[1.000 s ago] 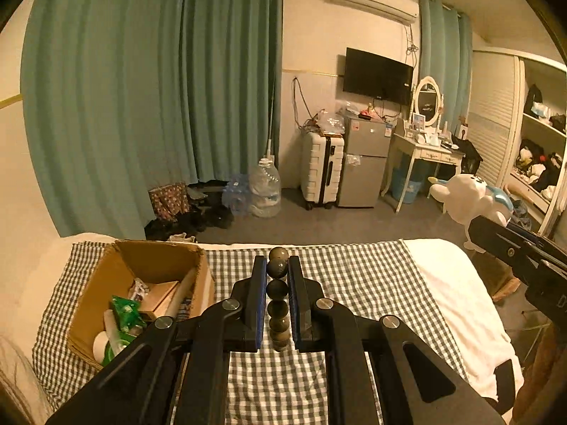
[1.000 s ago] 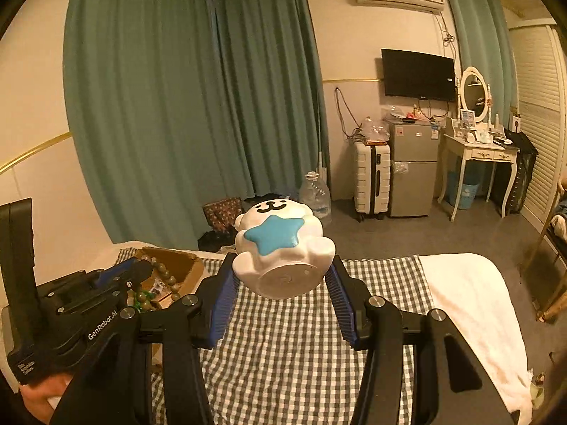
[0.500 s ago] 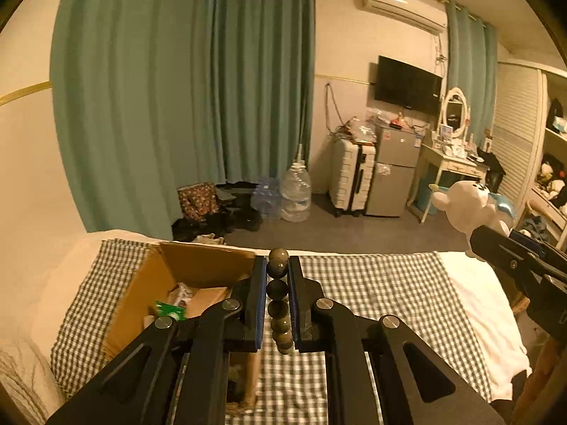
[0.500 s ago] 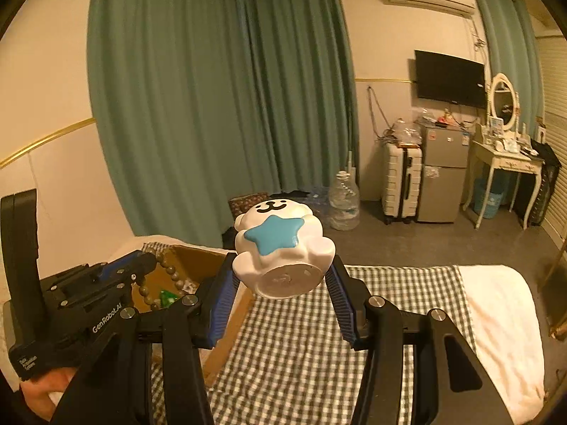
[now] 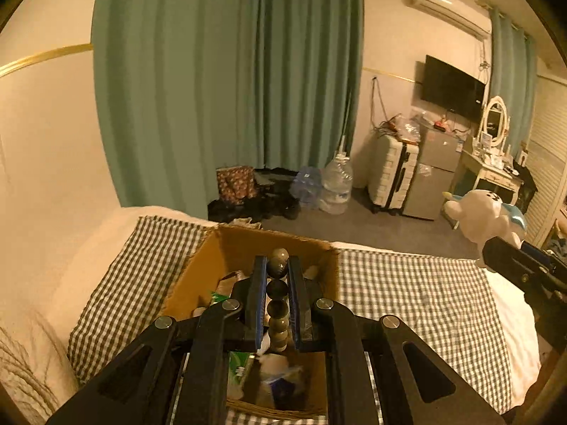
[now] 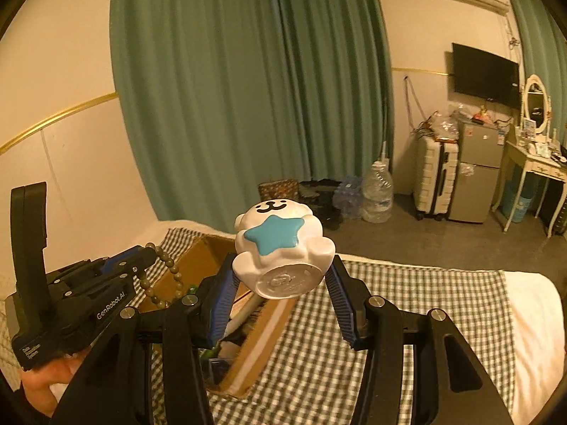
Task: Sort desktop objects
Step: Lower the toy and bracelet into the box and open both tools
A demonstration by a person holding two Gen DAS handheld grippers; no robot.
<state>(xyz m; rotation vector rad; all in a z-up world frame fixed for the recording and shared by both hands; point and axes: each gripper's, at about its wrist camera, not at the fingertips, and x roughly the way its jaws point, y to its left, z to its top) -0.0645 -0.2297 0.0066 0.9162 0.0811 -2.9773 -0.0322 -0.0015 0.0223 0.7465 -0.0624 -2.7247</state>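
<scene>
My left gripper (image 5: pixel 277 276) is shut on a string of dark beads (image 5: pixel 277 301) and holds it above the open cardboard box (image 5: pixel 248 244). In the right wrist view the beads (image 6: pixel 161 276) hang from the left gripper (image 6: pixel 147 248) over the box (image 6: pixel 191 265). My right gripper (image 6: pixel 283 283) is shut on a white seal figurine with a blue star (image 6: pixel 281 244), held above the checked cloth beside the box. The figurine also shows at the right of the left wrist view (image 5: pixel 485 212).
The box holds several items, among them green packets (image 5: pixel 235 364). It stands on a checked cloth (image 5: pixel 407 301) over a white bed. Beyond are green curtains (image 5: pixel 230 88), water bottles (image 5: pixel 335 187), a suitcase (image 5: pixel 391 173) and a small fridge (image 5: pixel 430 177).
Both grippers have moved left. The left gripper with the beads has gone from over the cloth to above the box. The right gripper with the figurine now hangs near the box's right side.
</scene>
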